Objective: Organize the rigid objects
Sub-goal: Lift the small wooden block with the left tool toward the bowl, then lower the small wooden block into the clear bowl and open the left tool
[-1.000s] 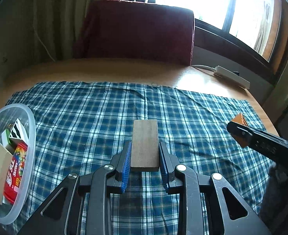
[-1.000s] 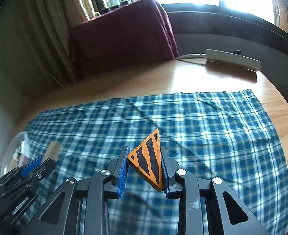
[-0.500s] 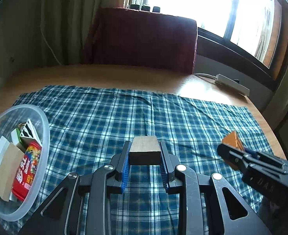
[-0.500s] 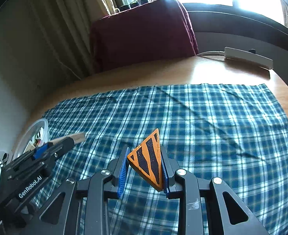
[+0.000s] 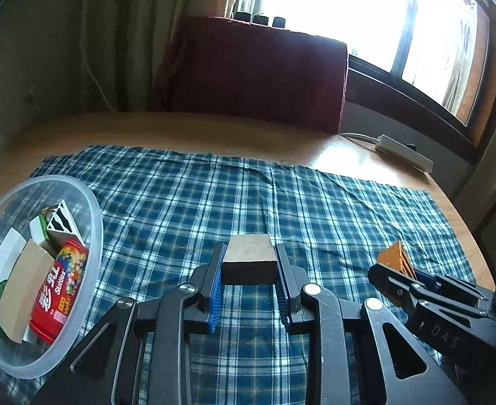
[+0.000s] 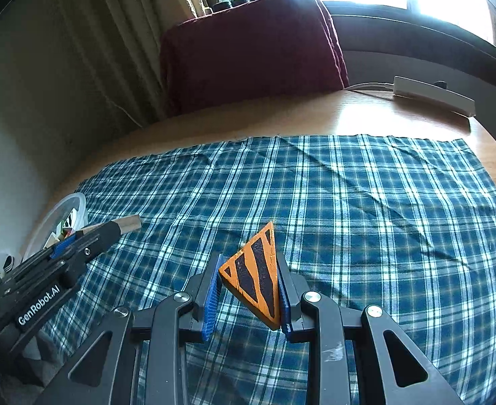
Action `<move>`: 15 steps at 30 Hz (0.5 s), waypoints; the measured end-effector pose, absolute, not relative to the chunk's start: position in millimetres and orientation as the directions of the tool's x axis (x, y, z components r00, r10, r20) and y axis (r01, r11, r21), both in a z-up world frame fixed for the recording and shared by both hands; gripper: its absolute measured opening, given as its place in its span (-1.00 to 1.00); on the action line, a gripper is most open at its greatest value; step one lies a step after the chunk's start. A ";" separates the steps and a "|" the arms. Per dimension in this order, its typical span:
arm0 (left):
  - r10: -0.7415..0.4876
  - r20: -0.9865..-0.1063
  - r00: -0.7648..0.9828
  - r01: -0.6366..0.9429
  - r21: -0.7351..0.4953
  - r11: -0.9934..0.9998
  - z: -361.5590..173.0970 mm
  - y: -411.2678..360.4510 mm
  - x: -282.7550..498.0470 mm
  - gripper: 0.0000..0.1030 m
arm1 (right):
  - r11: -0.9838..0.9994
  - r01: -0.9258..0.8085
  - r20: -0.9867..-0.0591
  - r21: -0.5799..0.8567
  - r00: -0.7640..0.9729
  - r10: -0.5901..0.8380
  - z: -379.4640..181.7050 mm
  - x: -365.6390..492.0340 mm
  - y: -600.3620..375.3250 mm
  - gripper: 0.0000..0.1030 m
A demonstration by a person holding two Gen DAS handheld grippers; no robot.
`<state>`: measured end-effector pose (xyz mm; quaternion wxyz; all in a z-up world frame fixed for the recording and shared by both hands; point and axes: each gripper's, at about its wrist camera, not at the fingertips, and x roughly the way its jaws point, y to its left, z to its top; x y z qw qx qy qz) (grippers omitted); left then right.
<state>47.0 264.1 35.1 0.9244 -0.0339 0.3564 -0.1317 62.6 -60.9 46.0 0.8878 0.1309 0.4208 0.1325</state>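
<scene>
Both tools have lifted clear of the plaid cloth (image 6: 366,182): left tool (image 5: 249,281) clamped on the wooden block (image 5: 249,261), right tool (image 6: 248,290) on the orange-and-black striped wedge (image 6: 256,276), so next likely drop-off is the clear bowl (image 5: 92,209) at the bench's left edge.

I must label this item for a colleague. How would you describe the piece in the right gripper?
Above the blue plaid cloth, find the right gripper. It clamps a triangular wooden block, orange with black stripes; the left gripper holds a plain wooden block.
</scene>
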 end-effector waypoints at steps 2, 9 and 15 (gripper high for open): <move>-0.261 -0.647 0.716 0.208 -0.158 0.965 36.6 265.1 46.6 -0.46 | 0.930 -0.127 -0.712 0.345 0.610 0.348 44.2 61.6 -57.8 -0.40; -0.244 -0.628 0.739 0.178 -0.167 0.970 46.5 285.2 44.6 -0.46 | 0.929 -0.132 -0.713 0.345 0.607 0.351 37.8 57.0 -49.3 -0.40; -0.216 -0.604 0.767 0.134 -0.178 0.975 53.3 310.5 39.6 -0.46 | 0.929 -0.146 -0.708 0.340 0.610 0.355 34.2 51.0 -33.5 -0.40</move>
